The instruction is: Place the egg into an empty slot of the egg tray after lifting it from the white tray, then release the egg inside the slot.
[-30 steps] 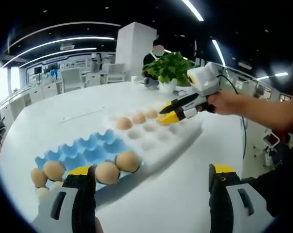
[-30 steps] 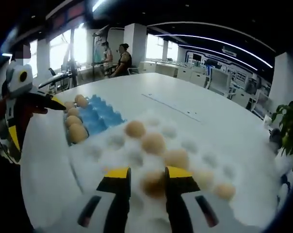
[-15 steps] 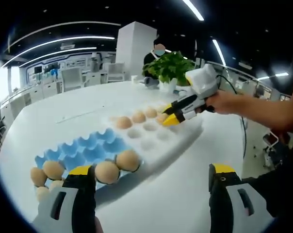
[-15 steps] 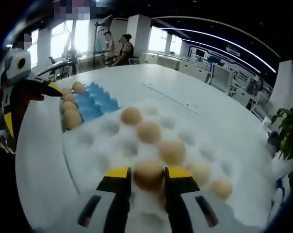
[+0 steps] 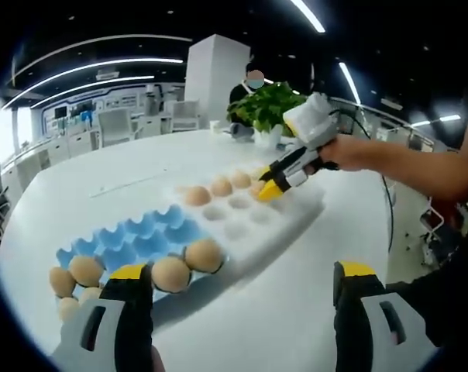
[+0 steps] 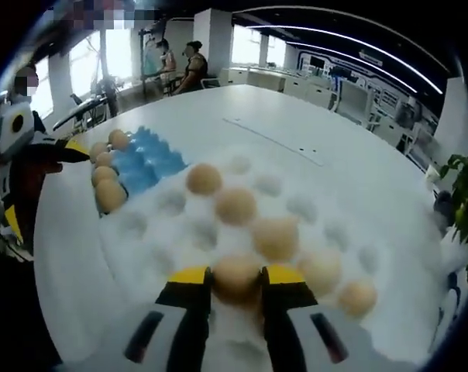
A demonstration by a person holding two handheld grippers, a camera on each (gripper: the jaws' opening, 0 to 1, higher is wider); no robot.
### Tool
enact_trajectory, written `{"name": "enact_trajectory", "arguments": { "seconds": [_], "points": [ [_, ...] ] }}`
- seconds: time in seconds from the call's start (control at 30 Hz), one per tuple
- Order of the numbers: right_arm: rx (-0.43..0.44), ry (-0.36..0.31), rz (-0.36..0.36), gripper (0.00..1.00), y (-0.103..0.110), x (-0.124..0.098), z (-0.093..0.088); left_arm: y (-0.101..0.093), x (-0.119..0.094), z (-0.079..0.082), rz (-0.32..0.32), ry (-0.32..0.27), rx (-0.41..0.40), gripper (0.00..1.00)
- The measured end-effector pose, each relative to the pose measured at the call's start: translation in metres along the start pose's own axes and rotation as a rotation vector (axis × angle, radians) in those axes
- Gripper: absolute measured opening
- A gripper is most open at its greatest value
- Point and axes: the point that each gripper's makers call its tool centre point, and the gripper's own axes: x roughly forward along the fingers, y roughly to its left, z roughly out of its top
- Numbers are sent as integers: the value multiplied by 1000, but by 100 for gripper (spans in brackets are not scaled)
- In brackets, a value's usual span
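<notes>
In the right gripper view, the right gripper (image 6: 236, 288) has its yellow-tipped jaws clamped on a tan egg (image 6: 235, 275), one jaw on each flank. A second ago the egg sat low and blurred between the jaws in a dimple of the white moulded tray (image 6: 311, 232); now it sits higher, above the tray surface. Other tan eggs (image 6: 275, 235) lie in a diagonal row in the tray's dimples beyond it. The blue moulded egg tray (image 6: 145, 163) lies touching the white tray's far end, with eggs along its left edge.

In the left gripper view, the left gripper (image 5: 238, 298) hangs with its jaws wide apart and nothing between them, unchanged, just short of the blue tray's near edge. The right gripper appears tilted more steeply than a second ago.
</notes>
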Motion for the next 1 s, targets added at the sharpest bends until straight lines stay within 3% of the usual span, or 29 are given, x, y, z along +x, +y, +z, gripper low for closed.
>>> {"name": "enact_trajectory", "arguments": {
  "seconds": [0.4,0.73,1.0],
  "points": [
    [-33,-41,-35,25,3,-14,9,-3,-1,2,-3,0,11,99],
    [-9,-112,-8,26,20,-32,21,-3,0,1,-8,-3,12,98],
    [-26,-128,21,26,34,-35,23,-4,-1,0,-15,-17,-12,98]
  ]
}}
